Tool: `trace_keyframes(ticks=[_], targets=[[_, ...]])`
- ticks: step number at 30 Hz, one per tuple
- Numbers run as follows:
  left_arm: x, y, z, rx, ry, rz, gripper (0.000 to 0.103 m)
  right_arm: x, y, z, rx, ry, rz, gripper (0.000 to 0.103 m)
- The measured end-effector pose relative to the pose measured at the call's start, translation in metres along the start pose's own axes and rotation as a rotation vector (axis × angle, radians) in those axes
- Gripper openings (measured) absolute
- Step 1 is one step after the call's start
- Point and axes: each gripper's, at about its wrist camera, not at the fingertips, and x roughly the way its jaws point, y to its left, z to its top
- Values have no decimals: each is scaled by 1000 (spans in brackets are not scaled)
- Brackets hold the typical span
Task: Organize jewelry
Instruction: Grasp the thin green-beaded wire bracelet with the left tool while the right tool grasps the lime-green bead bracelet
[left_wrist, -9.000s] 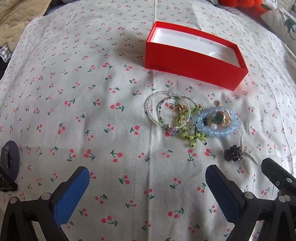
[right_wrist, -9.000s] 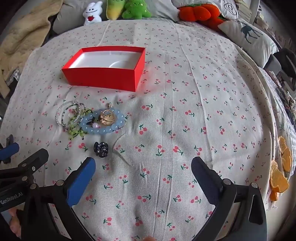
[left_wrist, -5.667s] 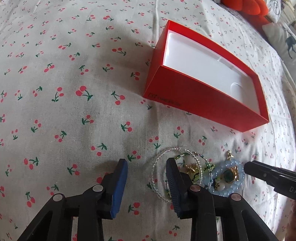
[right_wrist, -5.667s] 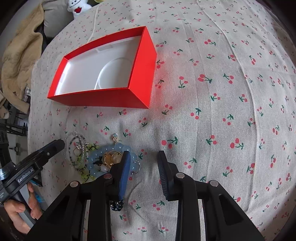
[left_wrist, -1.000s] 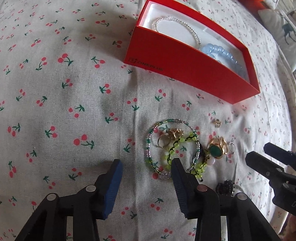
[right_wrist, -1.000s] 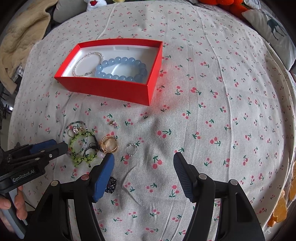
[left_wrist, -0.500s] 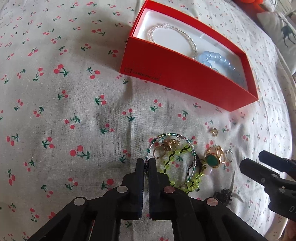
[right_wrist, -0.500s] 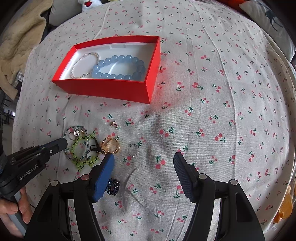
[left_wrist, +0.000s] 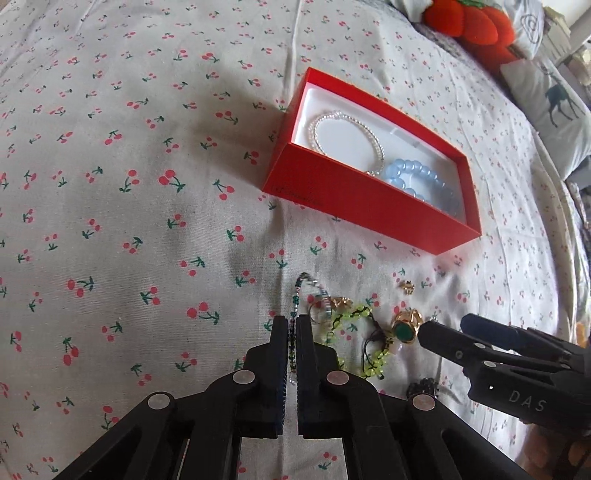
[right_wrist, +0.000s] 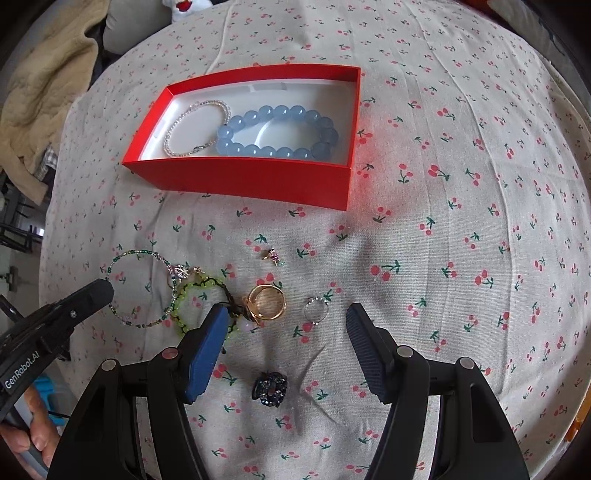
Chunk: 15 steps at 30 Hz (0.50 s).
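Left wrist view:
Left gripper: where its two black fingers nearly met, the left gripper (left_wrist: 291, 325) pinched the thin green-and-silver seed-bead bracelet (left_wrist: 308, 286), whose loop stood up from the cherry-print bedsheet (left_wrist: 110, 177).
Box: the red rectangular cardboard box with a white lining (left_wrist: 373, 206) lay beyond, holding a clear small-bead bracelet (left_wrist: 345, 133) and a pale blue round-bead bracelet (left_wrist: 417, 181).
Loose pieces: a lime-green bead-and-black-cord bracelet (left_wrist: 354, 332), a gold ring with a green stone (left_wrist: 406, 325) and a tiny gold stud (left_wrist: 406, 285) lay on the sheet.
Right gripper: its black tip (left_wrist: 465, 336) sat just beside the gold ring.

Right wrist view:
Right gripper: the right gripper (right_wrist: 284, 326) was spread wide, gripping nothing.
Between its fingers: a thin silver ring (right_wrist: 316, 309) and a dark blue sparkly hair claw (right_wrist: 270, 384) lay on the sheet, the gold ring (right_wrist: 266, 301) near its left finger.
Seed-bead bracelet (right_wrist: 142, 288): at the left gripper's tip (right_wrist: 99, 291), left of the lime bracelet (right_wrist: 201, 299).
Box (right_wrist: 251, 177): both bracelets inside, side by side.
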Motion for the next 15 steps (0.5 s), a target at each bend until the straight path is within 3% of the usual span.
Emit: trace_keyframes(ticks=[4, 6, 11, 15], targets=[[-5, 9, 0, -8, -10, 12, 0, 0, 13, 4, -20, -11, 39, 68], [-5, 15, -1, -17, -6, 21, 0, 3, 24, 5, -58, -12, 44, 62], [-4, 26, -4, -34, 9, 32, 0, 18, 46, 8, -141, 17, 65, 35], [-5, 31, -5, -43, 13, 31, 0, 31, 54, 13, -176, 27, 24, 29]])
